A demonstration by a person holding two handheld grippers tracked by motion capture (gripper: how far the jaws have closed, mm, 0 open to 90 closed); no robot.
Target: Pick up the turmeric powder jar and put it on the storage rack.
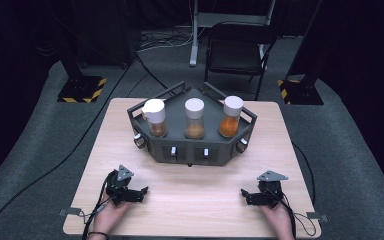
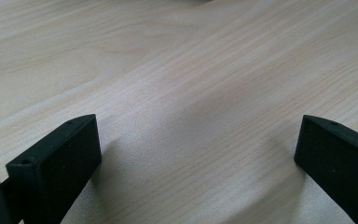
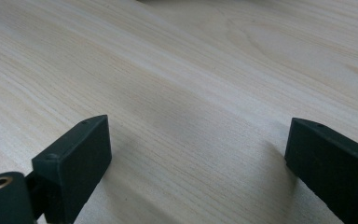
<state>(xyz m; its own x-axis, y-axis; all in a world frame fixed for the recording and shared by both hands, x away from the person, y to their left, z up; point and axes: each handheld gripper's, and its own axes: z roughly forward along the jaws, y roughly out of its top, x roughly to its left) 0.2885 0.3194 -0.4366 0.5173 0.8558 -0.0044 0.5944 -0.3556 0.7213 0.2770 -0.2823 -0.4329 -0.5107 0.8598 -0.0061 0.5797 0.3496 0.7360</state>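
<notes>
Looking down from the high view, you are resting both hands on the near part of the wooden table (image 1: 190,195), and your forearms are cut off at the bottom edge. Your left gripper (image 1: 142,192) is sitting at the near left with its jaws pointing inward, and your right gripper (image 1: 244,194) is mirroring it at the near right; at this size the gap between each pair of jaws is hard to read. Well beyond them, the dark angular rack (image 1: 192,147) is standing mid-table, carrying three white-capped jars: the left jar (image 1: 155,118), the middle jar (image 1: 194,119) and the right jar (image 1: 230,117), each holding something orange-brown. Neither gripper is touching the rack.

Switching to the left gripper view, your left gripper (image 2: 198,144) is spreading its jaws wide apart, nothing between them but bare wood, and the outer jaw is running off the frame's edge.

Over in the right gripper view, your right gripper (image 3: 198,147) is doing the same: jaws wide, holding nothing, hovering low over the tabletop's grain, whether touching it I cannot tell.
</notes>
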